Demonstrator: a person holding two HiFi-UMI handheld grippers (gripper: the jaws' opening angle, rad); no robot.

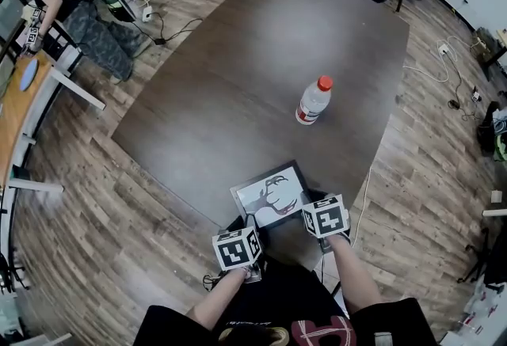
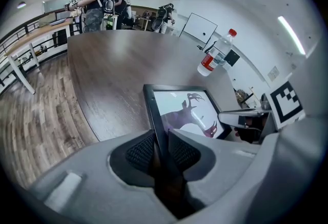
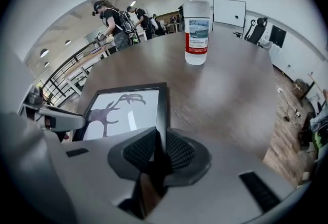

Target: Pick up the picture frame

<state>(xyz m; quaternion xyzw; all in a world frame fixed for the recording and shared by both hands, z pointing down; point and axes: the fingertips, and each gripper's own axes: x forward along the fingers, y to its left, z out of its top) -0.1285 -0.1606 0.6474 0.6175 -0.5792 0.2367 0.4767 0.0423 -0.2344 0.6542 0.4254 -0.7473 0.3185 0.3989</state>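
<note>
At the table edge, left hand-held gripper and right hand-held gripper clamp the face-up picture frame, long axis left-to-right.

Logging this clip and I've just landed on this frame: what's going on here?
A person holds a gripper in each hand, and both are on the picture frame at the near edge of the dark table. The left claw grips the frame's left border and the right claw its right border. The frame sits low at the table edge; whether it has left the surface cannot be told. A water bottle stands upright farther back, untouched.
</note>
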